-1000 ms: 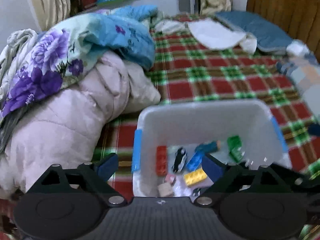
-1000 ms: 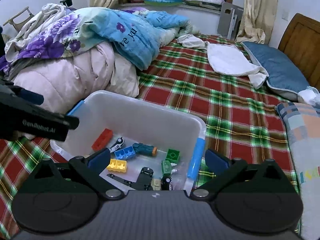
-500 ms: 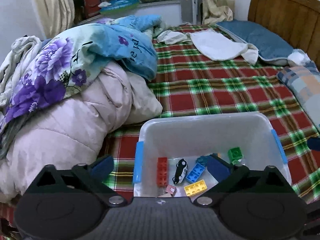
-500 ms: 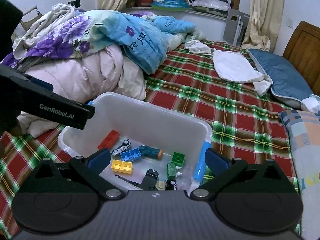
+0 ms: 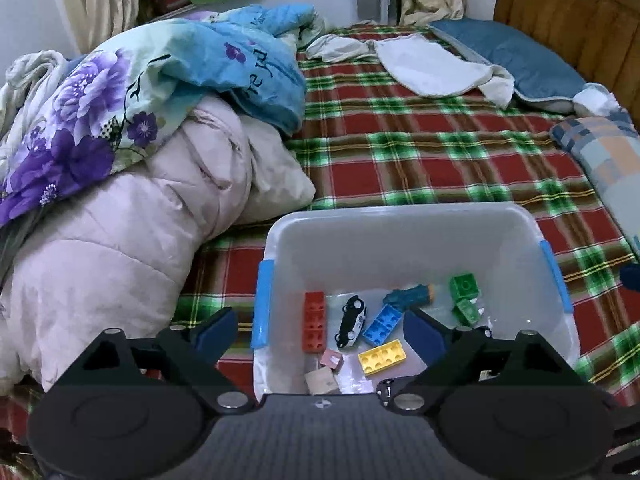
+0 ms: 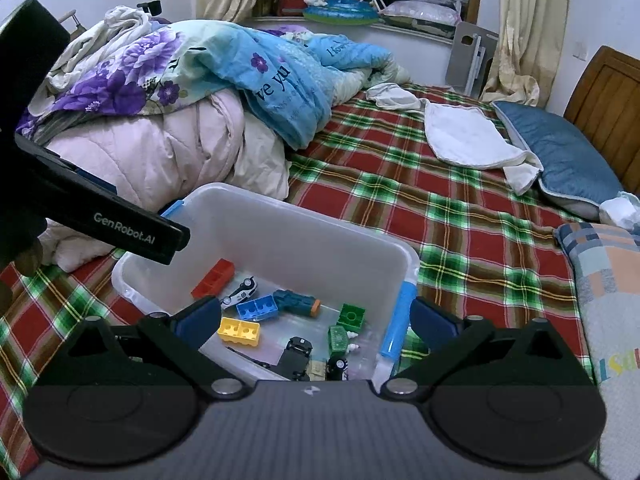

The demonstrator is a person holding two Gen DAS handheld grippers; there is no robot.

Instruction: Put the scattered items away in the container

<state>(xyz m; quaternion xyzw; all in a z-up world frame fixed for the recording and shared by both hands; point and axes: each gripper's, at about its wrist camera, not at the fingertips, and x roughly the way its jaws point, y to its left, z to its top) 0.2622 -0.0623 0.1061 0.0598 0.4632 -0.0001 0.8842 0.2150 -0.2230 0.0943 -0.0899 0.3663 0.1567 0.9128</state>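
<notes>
Container: a translucent white plastic bin (image 5: 400, 240) with light blue side handles sits on the red-and-green plaid blanket (image 5: 420, 160), its near end below both grippers.
Contents, left side: a red toy brick (image 5: 314, 326) lies lengthwise near the left wall; a small black-and-white toy car (image 5: 352, 320) lies just beside it.
Contents, middle: a blue toy brick (image 5: 382, 324) lies next to the car, a yellow toy brick (image 5: 382, 356) nearer the camera, and a teal toy cylinder with an orange tip (image 5: 410, 294) farther back.
Contents, right side: two green toy bricks (image 5: 464, 294) lie close together by the right wall.
Contents, near end: a pink block (image 5: 333, 358) and a tan block (image 5: 320, 381) lie at the near wall; a black toy vehicle (image 6: 298, 354) lies there too, seen from the right wrist view.
Left gripper: the left gripper (image 5: 320, 326) hangs over the bin's left rim with jaws spread wide and nothing between the pads; they have just been closing a little.
Right gripper: the right gripper (image 6: 316, 318) hangs over the bin's near right corner, jaws wide apart, nothing held.
Bedding: a pale pink quilted duvet (image 5: 120, 248) is heaped just left of the bin, with a blue floral quilt (image 5: 168, 80) on top.
Far end: a white cloth (image 5: 432, 66) and a blue pillow (image 5: 516, 60) lie near the wooden headboard (image 5: 580, 16), well apart from the bin.
</notes>
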